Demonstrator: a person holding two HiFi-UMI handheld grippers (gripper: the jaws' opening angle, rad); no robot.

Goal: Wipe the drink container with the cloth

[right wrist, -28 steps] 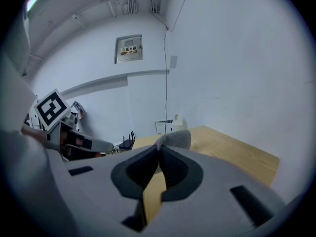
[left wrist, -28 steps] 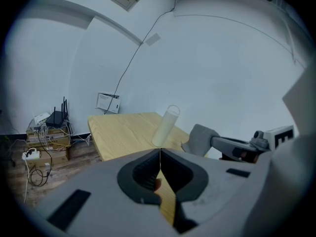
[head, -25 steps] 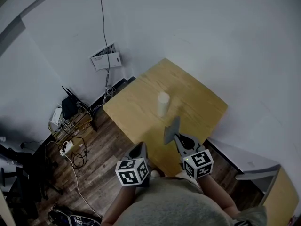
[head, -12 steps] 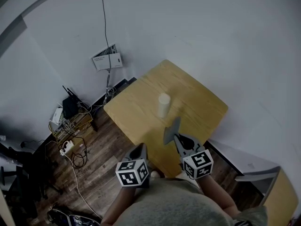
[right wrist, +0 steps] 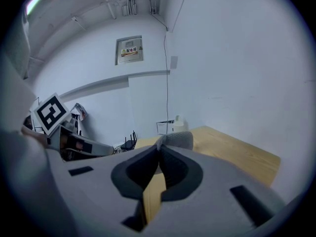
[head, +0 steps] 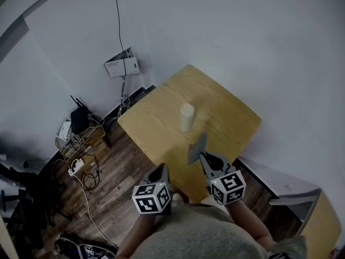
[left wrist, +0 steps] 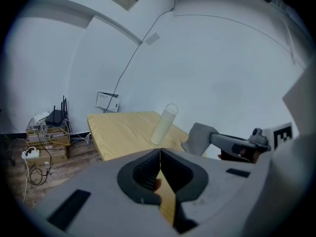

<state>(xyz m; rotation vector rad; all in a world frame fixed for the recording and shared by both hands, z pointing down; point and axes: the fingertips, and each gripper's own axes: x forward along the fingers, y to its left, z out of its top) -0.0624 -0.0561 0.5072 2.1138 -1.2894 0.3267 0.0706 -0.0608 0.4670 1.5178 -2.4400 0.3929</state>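
My right tool point(head: 205, 158) pinches the cloth point(head: 197, 149); my left tool point(head: 160, 171) is closed, empty. The drink container point(head: 186, 116) stands upright on the surface point(head: 156, 125) at 11 o'clock. I should steady it before wiping.

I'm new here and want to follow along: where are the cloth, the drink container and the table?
cloth point(head: 197, 150), head view, middle of the hanging grey piece
drink container point(head: 186, 117), head view, middle of its pale side
table point(head: 156, 124), head view, bare wood left of the container
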